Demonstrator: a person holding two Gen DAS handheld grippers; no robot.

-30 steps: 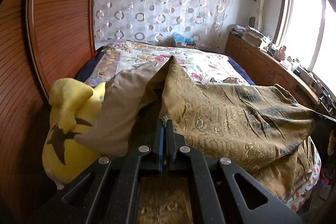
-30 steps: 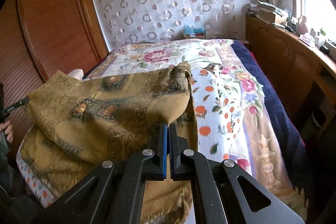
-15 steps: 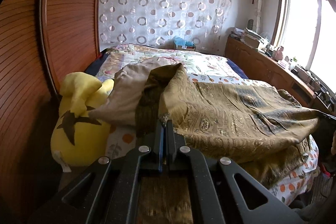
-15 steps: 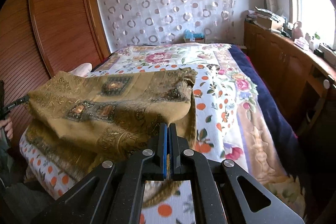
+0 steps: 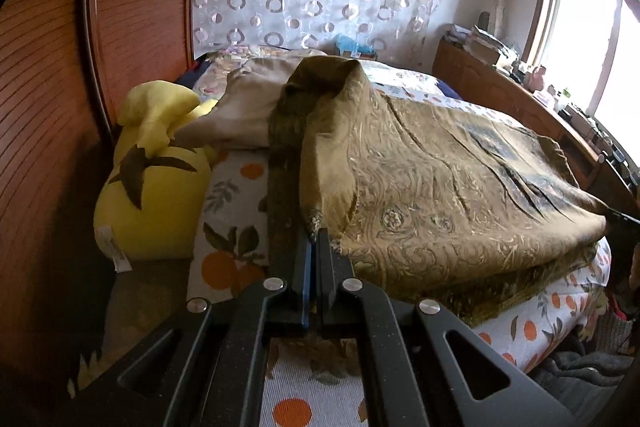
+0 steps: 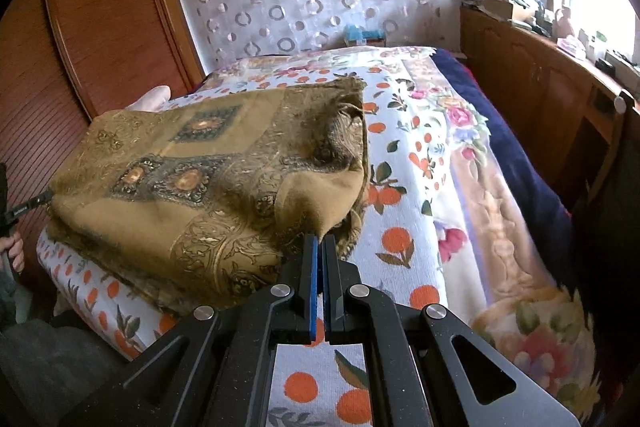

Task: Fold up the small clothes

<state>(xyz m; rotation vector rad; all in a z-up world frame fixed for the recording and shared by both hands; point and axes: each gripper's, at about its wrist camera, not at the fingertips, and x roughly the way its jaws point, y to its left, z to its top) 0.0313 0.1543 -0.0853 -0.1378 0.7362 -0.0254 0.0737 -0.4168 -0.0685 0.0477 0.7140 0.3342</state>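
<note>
Olive-gold paisley cloth [image 5: 440, 187] lay folded over on the orange-print sheet [image 5: 232, 211] near the bed's foot. The left gripper [image 5: 315, 239] had its jaws pressed together on one corner, and the right gripper [image 6: 320, 241] likewise pinched the other corner. A yellow plush toy [image 5: 152, 183] sat beside the wooden wardrobe [image 5: 52, 87].

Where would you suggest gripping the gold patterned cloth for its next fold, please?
Probably by its near corners, from the bed's near edge. The left gripper and right gripper are each shut on one corner of the gold patterned cloth, which lies doubled on the orange-print sheet, fringed edge farthest away.
</note>
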